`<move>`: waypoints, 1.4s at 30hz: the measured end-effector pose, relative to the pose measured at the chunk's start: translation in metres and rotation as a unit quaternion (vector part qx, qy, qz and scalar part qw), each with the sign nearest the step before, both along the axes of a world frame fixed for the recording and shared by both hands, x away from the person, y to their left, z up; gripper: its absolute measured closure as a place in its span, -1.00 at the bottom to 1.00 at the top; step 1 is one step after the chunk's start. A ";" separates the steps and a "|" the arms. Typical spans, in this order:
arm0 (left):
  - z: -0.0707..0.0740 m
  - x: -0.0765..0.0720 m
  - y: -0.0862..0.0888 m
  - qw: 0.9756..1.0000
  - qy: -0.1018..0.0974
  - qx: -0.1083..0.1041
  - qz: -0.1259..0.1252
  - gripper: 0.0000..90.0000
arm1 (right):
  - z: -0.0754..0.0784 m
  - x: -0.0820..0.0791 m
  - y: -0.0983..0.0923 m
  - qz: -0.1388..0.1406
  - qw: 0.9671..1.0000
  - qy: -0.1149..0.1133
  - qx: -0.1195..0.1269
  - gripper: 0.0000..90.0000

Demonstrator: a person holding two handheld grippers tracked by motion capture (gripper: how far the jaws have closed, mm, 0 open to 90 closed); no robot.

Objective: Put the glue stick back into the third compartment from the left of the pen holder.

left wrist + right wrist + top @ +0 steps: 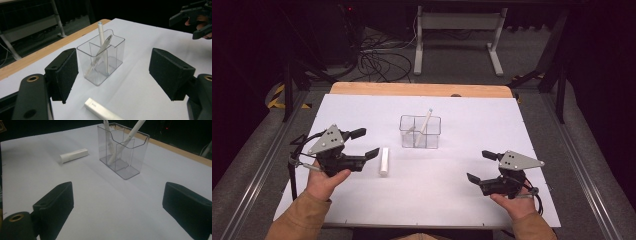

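A clear plastic holder (420, 132) (101, 60) (123, 150) with compartments stands on the white table cover, with two white pens leaning inside it. A white bar-shaped object (384, 161) (102, 112) (74, 155) lies flat to the holder's left. My left gripper (365, 143) (113, 75) hovers just left of that bar, its jaws open and empty. My right gripper (482, 166) (117, 207) stays low at the right side of the table, jaws open with nothing between them.
The white cover (462, 175) lies over a wooden table whose far edge (422, 89) shows bare. Beyond it are a white frame stand (457, 35) and loose cables (377, 62) on the floor. The other hand's gripper (193, 18) appears far off in the left gripper view.
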State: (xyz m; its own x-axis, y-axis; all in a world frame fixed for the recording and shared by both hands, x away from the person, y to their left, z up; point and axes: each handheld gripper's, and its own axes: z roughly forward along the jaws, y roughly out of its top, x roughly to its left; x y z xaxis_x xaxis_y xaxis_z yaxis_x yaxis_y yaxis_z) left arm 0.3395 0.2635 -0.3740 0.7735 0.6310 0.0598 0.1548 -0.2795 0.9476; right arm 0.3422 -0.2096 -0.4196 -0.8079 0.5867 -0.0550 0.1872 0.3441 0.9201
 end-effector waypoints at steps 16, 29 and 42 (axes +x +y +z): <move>-0.018 -0.014 0.003 0.999 0.015 0.023 0.040 -0.49 | 0.001 -0.003 0.008 -0.007 1.000 -0.013 -0.003 -0.73; -0.024 -0.020 0.005 0.997 0.045 0.004 0.057 -0.55 | -0.001 -0.005 0.006 -0.009 1.000 -0.014 -0.001 -0.70; -0.029 -0.021 -0.009 0.989 0.075 0.016 0.123 -0.71 | -0.002 -0.005 0.007 -0.009 1.000 -0.013 -0.002 -0.68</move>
State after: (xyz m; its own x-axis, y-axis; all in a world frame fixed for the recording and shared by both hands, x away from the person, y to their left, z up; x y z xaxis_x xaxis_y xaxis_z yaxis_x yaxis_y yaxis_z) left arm 0.3183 0.2547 -0.4026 0.5985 0.8008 -0.0222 0.3608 -0.2447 0.8999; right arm 0.3372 -0.2029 -0.4214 -0.7949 0.6017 -0.0783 0.1689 0.3435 0.9238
